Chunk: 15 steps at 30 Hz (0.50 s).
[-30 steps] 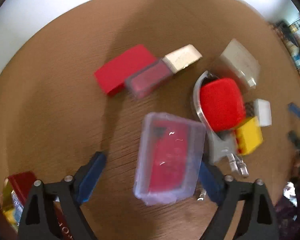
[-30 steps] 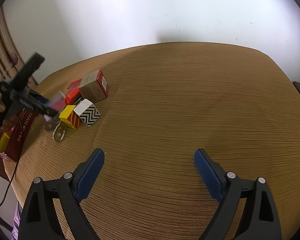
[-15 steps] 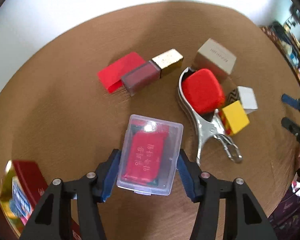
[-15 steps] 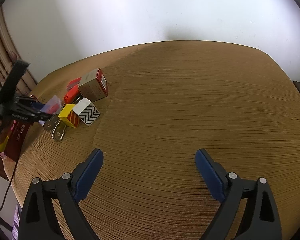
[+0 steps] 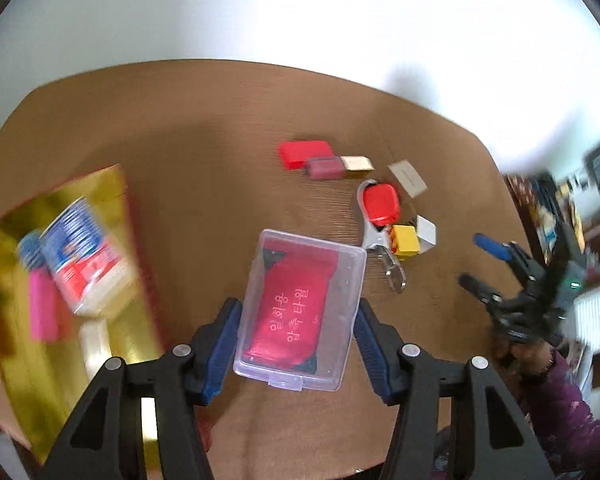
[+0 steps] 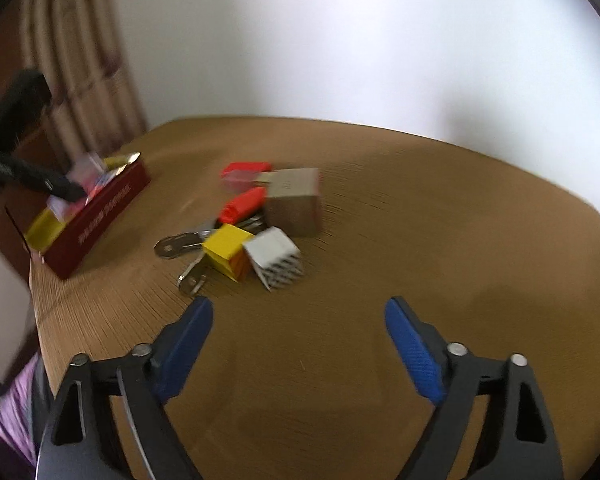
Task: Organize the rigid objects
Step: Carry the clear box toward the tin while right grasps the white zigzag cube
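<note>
**A:** What was the left hand-held gripper (image 5: 298, 332) doing?

**B:** It was clamped on a clear plastic case (image 5: 300, 312) with a red card inside, one blue pad on each long side. The case hung above the surface (image 5: 204, 184), touching nothing else. Gripping across the narrow width looked like the sensible choice; those flat walls give the pads something firm to bite.

**A:** And where was it headed?

**B:** My guess is the open gold-lined box (image 5: 64, 280) just to the left. A can (image 5: 86, 256) and a pink block (image 5: 44, 312) already lay in it, so it seemed to be the collecting place.

**A:** The right hand-held gripper (image 6: 300, 332)?

**B:** Its jaws had just been closing a little, yet they stood apart with nothing between them. It hovered over bare surface, pointed at the leftover pile, probably lining up the next pick.

**A:** What was left there?

**B:** A yellow cube (image 6: 226, 250) touching a white patterned cube (image 6: 274, 258), a tan box (image 6: 294, 202) behind them, a red piece (image 6: 244, 204) lying on a metal clip (image 6: 180, 244), and a flat red item (image 6: 246, 168) farther back. They sat bunched together, so a clean grab of one might nudge its neighbours.
</note>
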{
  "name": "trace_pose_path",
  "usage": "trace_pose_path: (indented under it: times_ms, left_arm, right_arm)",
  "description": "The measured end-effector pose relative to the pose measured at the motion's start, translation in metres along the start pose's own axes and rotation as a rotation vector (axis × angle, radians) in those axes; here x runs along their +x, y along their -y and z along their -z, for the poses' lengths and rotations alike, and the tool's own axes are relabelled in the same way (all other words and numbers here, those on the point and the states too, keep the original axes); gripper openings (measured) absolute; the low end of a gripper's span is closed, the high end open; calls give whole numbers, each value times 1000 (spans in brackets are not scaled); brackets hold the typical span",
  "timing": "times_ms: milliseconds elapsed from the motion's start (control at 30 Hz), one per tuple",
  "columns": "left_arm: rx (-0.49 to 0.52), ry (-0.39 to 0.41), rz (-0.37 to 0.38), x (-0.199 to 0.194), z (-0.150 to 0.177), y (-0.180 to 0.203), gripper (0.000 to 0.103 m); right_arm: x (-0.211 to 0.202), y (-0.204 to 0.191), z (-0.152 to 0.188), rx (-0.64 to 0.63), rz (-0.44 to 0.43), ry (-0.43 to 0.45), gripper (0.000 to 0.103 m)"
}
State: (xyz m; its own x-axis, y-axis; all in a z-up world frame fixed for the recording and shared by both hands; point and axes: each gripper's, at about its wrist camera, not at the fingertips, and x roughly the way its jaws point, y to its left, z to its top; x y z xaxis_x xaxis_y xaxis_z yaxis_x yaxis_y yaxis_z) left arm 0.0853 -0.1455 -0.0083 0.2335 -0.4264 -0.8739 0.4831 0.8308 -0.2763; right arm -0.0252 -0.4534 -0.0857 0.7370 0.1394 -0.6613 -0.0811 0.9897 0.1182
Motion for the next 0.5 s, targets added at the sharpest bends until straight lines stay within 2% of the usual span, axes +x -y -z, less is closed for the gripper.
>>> trace_pose_path:
  times_ms: [33, 67, 133, 233, 300, 467, 500]
  left_arm:
    - [-23, 5, -2, -10, 6, -8, 58]
    - [-37, 9, -2, -15, -2, -20, 58]
    - [-75, 24, -26, -23, -1, -34, 58]
    - [-120, 31, -46, -36, 7, -52, 58]
    - [-139, 30, -55, -51, 16, -68, 58]
    - [-194, 29, -75, -59, 26, -93, 58]
    - [-207, 30, -81, -61, 27, -98, 58]
  right_arm:
    - [10, -2, -6, -31, -14, -19, 75]
    - [17, -3, -9, -53, -16, -36, 72]
    - [34, -6, -17, -98, -19, -72, 53]
    - [49, -4, -23, -119, -26, -104, 52]
    - [55, -2, -26, -118, -63, -119, 52]
    - [60, -8, -33, -148, -90, -121, 52]
    - [62, -9, -33, -157, -92, -133, 45]
